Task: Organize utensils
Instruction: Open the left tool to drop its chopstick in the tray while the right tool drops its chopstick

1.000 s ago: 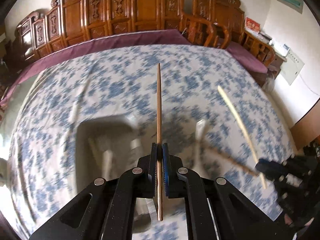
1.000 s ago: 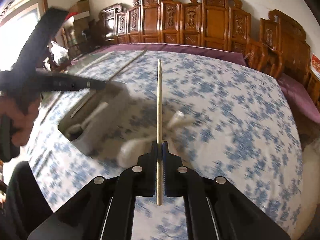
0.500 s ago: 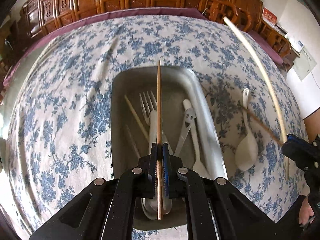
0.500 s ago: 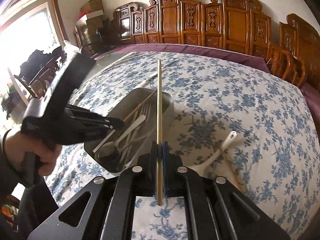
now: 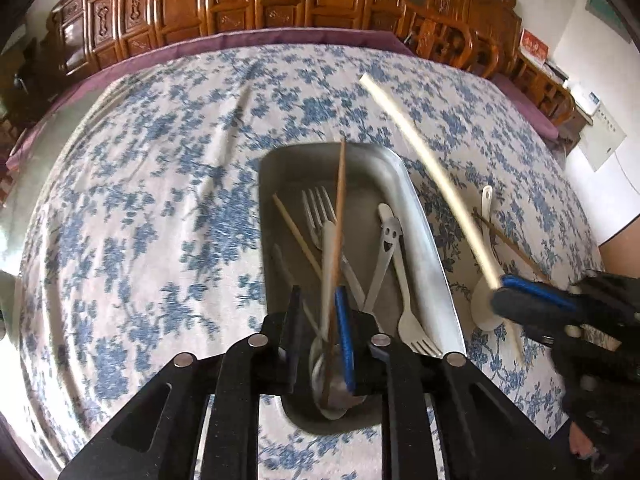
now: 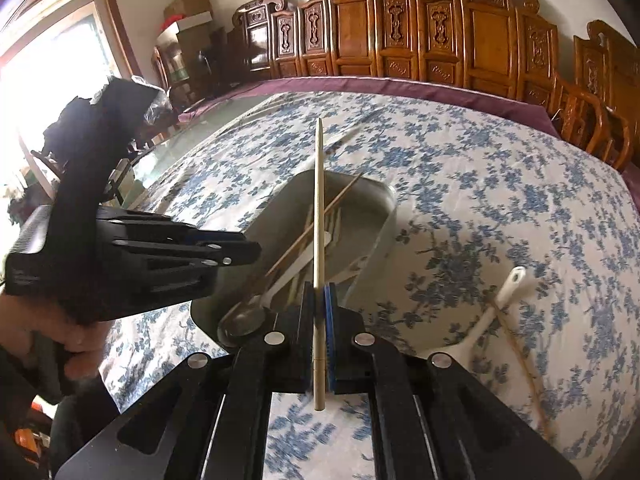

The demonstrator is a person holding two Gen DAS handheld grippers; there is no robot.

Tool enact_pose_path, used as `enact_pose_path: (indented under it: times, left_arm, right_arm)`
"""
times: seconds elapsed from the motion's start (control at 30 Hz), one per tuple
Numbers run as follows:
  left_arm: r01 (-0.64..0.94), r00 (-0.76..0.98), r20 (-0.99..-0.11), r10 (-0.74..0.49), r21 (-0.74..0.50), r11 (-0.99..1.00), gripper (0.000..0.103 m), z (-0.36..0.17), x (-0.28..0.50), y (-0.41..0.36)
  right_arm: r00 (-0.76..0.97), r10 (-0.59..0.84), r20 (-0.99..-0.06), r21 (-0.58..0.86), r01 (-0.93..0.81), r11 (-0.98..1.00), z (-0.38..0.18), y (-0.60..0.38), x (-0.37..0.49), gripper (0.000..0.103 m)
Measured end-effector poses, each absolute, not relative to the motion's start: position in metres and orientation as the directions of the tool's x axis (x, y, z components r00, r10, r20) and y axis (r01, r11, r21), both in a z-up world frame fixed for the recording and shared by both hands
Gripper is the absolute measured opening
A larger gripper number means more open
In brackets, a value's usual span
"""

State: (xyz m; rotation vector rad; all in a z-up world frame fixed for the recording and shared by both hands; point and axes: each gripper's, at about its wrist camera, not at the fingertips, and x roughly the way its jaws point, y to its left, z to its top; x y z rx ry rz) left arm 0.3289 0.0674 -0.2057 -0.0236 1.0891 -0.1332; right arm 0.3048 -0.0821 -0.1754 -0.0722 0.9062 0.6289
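Observation:
A metal tray (image 5: 424,240) on the flowered tablecloth holds forks, a spoon, a smiley-face utensil (image 5: 390,236) and a chopstick. My left gripper (image 5: 320,320) is open over the tray's near end; a brown chopstick (image 5: 339,208) leans loose against its right finger, tilted into the tray. My right gripper (image 6: 320,312) is shut on a pale chopstick (image 6: 318,208), held above the tray's right edge (image 6: 384,224); the pale chopstick also shows in the left wrist view (image 5: 432,176). The left gripper shows at the left of the right wrist view (image 6: 236,250).
A white ceramic spoon (image 6: 472,328) and a brown chopstick (image 6: 516,344) lie on the cloth right of the tray. Carved wooden chairs (image 6: 400,28) line the far table edge. A glass tabletop strip (image 6: 176,160) shows at the left.
My left gripper has opened, and the brown chopstick it held now tilts loose into the tray. My right gripper has moved closer to the tray with the pale chopstick.

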Motion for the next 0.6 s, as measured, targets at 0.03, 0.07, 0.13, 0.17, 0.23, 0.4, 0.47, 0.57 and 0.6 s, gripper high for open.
enact_pose_path:
  times: [0.03,0.07,0.13,0.17,0.23,0.4,0.47,0.57,0.6]
  left_arm:
    - [0.095,0.463,-0.878,-0.119,-0.084,0.992,0.015,-0.203,0.326,0.071]
    - [0.094,0.467,-0.877,-0.117,-0.082,0.992,0.015,-0.2,0.325,0.075]
    - [0.091,0.474,-0.873,-0.112,-0.079,0.993,0.015,-0.197,0.323,0.082]
    - [0.088,0.475,-0.873,-0.112,-0.079,0.993,0.015,-0.196,0.322,0.085]
    - [0.078,0.479,-0.871,-0.109,-0.081,0.994,0.015,-0.194,0.321,0.092]
    - [0.06,0.49,-0.865,-0.106,-0.088,0.994,0.015,-0.19,0.318,0.104]
    - [0.06,0.494,-0.863,-0.107,-0.09,0.994,0.015,-0.189,0.318,0.107]
    - [0.058,0.495,-0.862,-0.109,-0.092,0.994,0.015,-0.189,0.316,0.109]
    - [0.058,0.494,-0.862,-0.111,-0.095,0.994,0.015,-0.189,0.316,0.11]
  right_arm:
    - [0.448,0.478,-0.756,0.201,-0.536,0.82,-0.177,-0.078,0.306,0.006]
    - [0.44,0.476,-0.761,0.206,-0.533,0.821,-0.18,-0.074,0.308,0.006]
    - [0.427,0.466,-0.775,0.206,-0.527,0.825,-0.185,-0.063,0.313,0.006]
    - [0.415,0.461,-0.784,0.206,-0.527,0.825,-0.189,-0.056,0.316,0.006]
    - [0.391,0.442,-0.807,0.206,-0.516,0.832,-0.197,-0.047,0.324,0.006]
    - [0.292,0.366,-0.884,0.213,-0.446,0.869,-0.222,-0.038,0.334,0.006]
    - [0.243,0.403,-0.882,0.29,-0.394,0.872,-0.23,-0.047,0.336,0.006]
    - [0.257,0.387,-0.886,0.264,-0.408,0.874,-0.229,-0.046,0.333,0.006]
    - [0.266,0.376,-0.887,0.246,-0.418,0.875,-0.228,-0.044,0.332,0.007]
